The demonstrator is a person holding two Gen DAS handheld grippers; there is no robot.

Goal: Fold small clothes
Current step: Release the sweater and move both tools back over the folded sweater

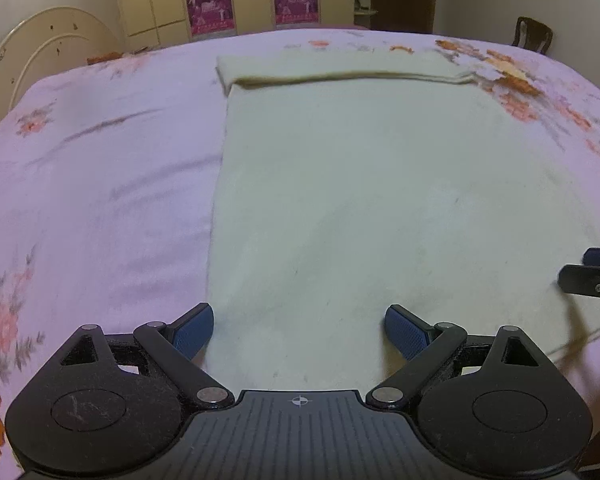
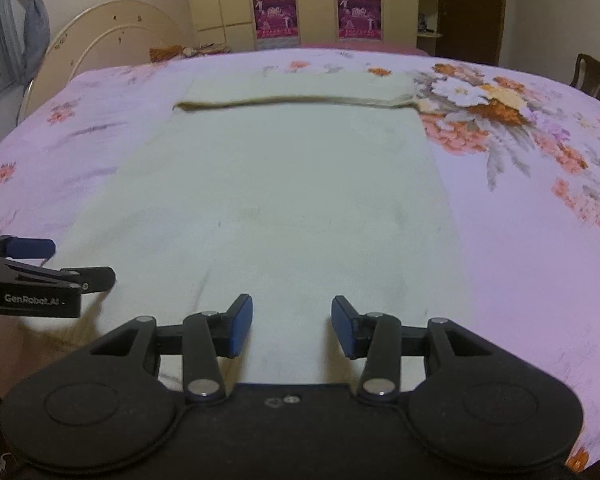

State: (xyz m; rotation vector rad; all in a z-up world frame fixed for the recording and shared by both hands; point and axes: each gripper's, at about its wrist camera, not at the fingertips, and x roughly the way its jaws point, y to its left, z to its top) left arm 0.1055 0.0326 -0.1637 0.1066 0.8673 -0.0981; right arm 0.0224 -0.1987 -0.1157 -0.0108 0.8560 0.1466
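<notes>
A cream cloth [image 1: 340, 184] lies flat on the pink floral bedsheet [image 1: 100, 200], its far end folded back into a narrow band [image 1: 340, 68]. My left gripper [image 1: 300, 330] hovers open and wide over the cloth's near left edge, nothing between its blue pads [image 1: 194, 332]. In the right wrist view the same cloth [image 2: 292, 184] stretches ahead. My right gripper [image 2: 293, 326] is open above the near edge, its jaws partly apart and gripping nothing. Each gripper shows in the other's view: the right gripper [image 1: 584, 270] at the right edge, the left gripper [image 2: 80, 262] at the left.
A rounded cream headboard [image 2: 112, 36] stands behind the bed at the left, beside a curtain [image 2: 32, 28]. Yellow wardrobes with pink posters [image 2: 276, 16] line the back wall. A dark wooden chair [image 2: 590, 76] stands at the far right. The sheet carries a large flower print [image 2: 492, 112].
</notes>
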